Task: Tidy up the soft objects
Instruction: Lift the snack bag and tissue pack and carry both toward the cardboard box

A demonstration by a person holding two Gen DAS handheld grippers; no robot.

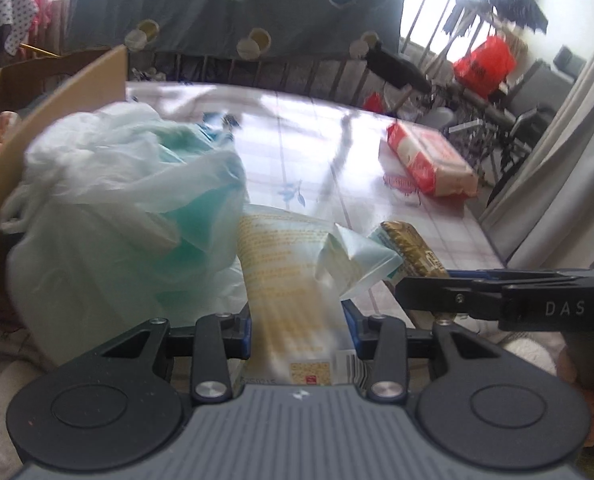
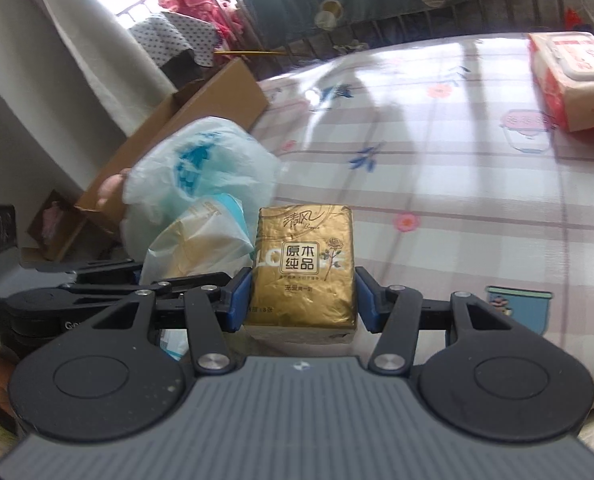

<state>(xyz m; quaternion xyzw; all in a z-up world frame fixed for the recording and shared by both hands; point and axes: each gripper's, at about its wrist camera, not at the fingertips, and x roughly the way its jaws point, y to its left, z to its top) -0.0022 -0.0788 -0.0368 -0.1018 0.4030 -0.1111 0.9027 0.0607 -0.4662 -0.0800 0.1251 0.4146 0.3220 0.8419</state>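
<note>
My left gripper point(image 1: 299, 330) is shut on a soft pale pouch with yellow print point(image 1: 285, 280), lifted off the checked bedsheet point(image 1: 337, 148). A crumpled white plastic bag with teal contents point(image 1: 125, 200) bulges just left of the pouch. My right gripper point(image 2: 303, 300) is shut on a gold tissue pack point(image 2: 303, 268), its blue pads point(image 2: 241, 300) pressing both sides. In the right wrist view the pouch point(image 2: 197, 240) and the white bag point(image 2: 201, 164) show to the left, with the left gripper's black arm below them. The gold pack point(image 1: 411, 248) and the right gripper point(image 1: 493, 296) appear at right in the left wrist view.
An open cardboard box point(image 2: 177, 132) stands at the bed's left edge, also seen as a cardboard box wall point(image 1: 57, 96). A red and white tissue pack point(image 1: 431, 158) lies on the far right of the sheet point(image 2: 569, 76). Metal railings and a dark curtain close off the far side.
</note>
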